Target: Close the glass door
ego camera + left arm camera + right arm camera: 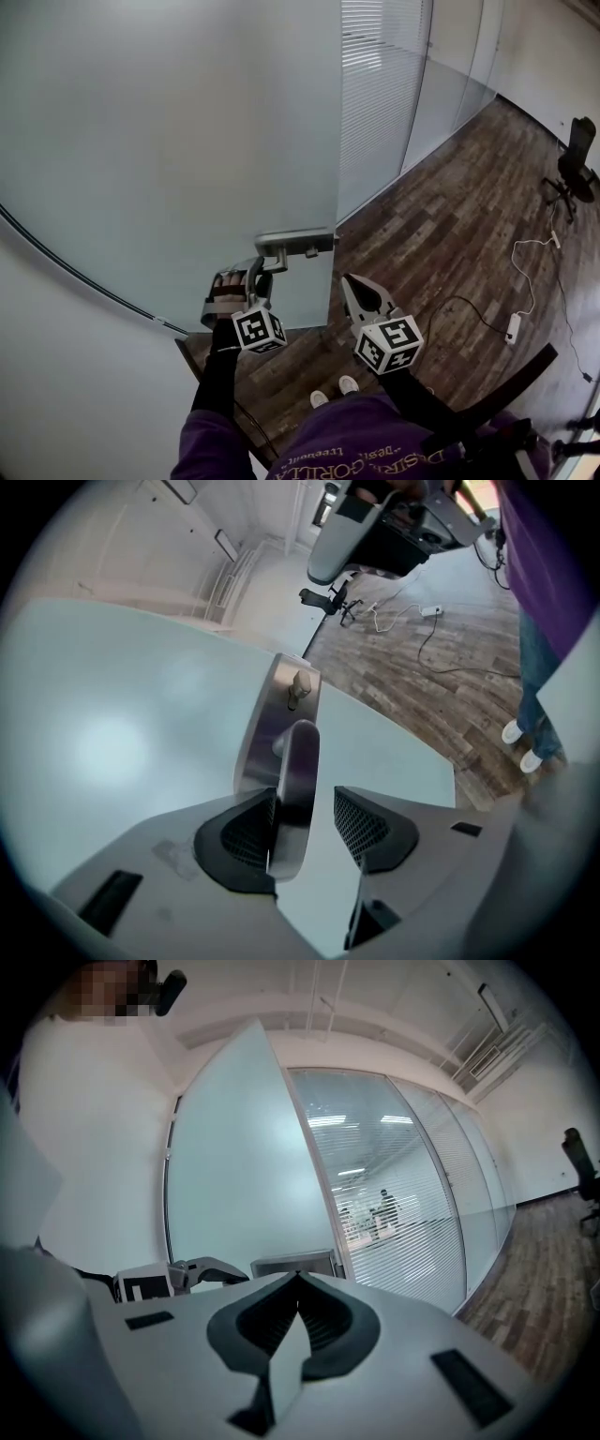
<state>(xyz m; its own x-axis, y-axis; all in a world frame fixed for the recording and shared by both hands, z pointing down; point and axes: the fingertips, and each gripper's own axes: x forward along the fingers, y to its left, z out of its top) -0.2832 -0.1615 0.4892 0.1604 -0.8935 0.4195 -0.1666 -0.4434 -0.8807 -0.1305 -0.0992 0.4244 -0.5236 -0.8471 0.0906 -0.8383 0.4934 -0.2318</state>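
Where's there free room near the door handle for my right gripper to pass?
Bare wood floor runs right of the glass door, out to the white cable and office chair. The door above the handle is bare too. It is crowded at the handle itself, where the left gripper has its jaws around it.

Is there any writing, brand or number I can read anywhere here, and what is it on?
"GORILLA": upside-down print on the person's purple shirt; the other words there are too blurred to read.
The cube on the left claw and the cube on the right claw: black-and-white square patterns, no letters.
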